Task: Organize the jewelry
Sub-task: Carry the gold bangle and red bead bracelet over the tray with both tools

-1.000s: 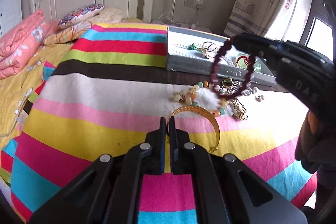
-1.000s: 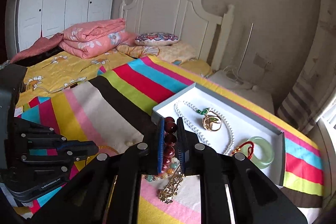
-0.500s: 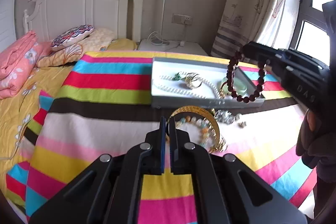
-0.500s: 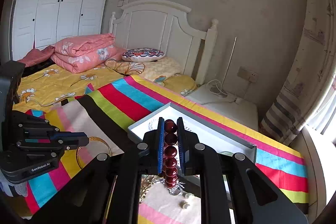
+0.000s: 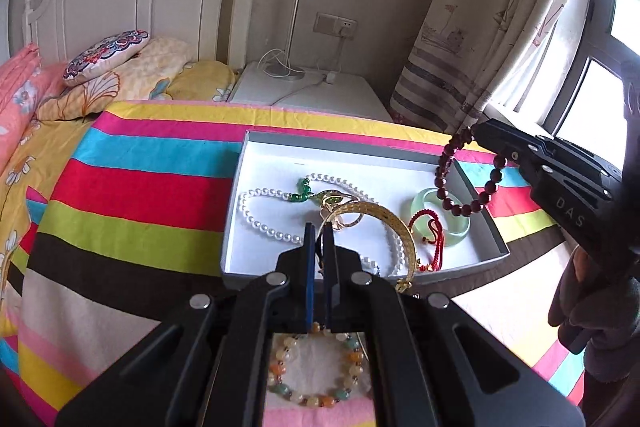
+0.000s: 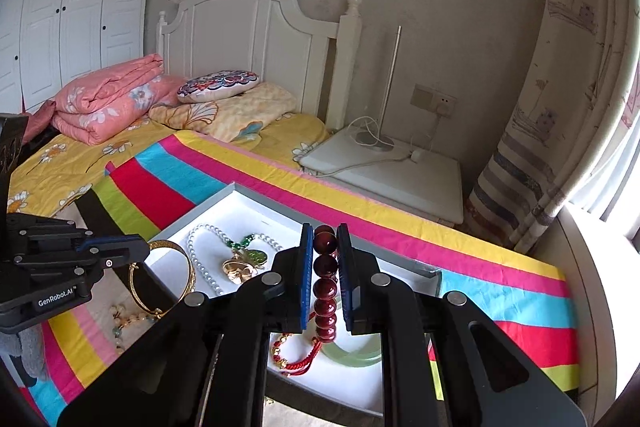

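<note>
Both pieces hang over the white tray [image 5: 494,245] on the striped bed [image 5: 132,187]. The left hand-held gripper [image 5: 316,227] is clamped tight on the gold bangle [image 5: 394,227], a stiff, slick hoop that looks liable to swivel unless pinched flat across its band. The right hand-held gripper [image 6: 325,241] is nearly closed on the dark red bead bracelet [image 6: 325,287], which dangles limp below the jaws; being round-beaded and loose, it probably sits safest squeezed on a single bead.

"genrobot.ai" stands on the left gripper [image 6: 132,251]; "das" on the right gripper [image 5: 476,133].
</note>
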`<state>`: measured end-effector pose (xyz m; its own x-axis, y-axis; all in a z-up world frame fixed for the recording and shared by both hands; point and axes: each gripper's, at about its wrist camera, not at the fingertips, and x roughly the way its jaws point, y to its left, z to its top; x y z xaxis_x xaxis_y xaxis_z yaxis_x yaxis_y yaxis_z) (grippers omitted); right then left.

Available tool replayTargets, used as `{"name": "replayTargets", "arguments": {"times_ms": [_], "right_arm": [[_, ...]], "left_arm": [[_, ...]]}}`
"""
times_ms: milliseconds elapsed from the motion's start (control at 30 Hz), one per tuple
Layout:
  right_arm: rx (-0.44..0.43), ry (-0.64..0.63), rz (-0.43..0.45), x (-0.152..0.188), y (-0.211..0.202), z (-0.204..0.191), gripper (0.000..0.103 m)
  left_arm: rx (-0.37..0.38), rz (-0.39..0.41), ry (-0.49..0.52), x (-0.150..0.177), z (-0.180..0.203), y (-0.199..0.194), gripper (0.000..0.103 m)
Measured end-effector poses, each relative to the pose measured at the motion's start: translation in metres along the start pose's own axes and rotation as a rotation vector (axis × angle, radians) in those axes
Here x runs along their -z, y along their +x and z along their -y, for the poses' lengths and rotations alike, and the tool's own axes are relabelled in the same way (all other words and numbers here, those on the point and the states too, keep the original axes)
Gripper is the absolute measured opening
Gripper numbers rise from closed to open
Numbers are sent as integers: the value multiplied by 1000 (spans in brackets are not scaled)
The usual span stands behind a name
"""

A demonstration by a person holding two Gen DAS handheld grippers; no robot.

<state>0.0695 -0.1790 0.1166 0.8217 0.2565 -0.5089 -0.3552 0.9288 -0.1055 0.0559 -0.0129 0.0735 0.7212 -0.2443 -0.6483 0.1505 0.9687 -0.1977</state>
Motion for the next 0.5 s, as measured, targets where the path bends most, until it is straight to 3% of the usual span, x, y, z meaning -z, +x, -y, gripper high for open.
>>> {"name": "replayTargets", "arguments": {"times_ms": [500], "right_arm": [[-139,300,-133,-2,96,39,14]], "left_arm": [[8,-92,-4,-7,25,79,3]]}}
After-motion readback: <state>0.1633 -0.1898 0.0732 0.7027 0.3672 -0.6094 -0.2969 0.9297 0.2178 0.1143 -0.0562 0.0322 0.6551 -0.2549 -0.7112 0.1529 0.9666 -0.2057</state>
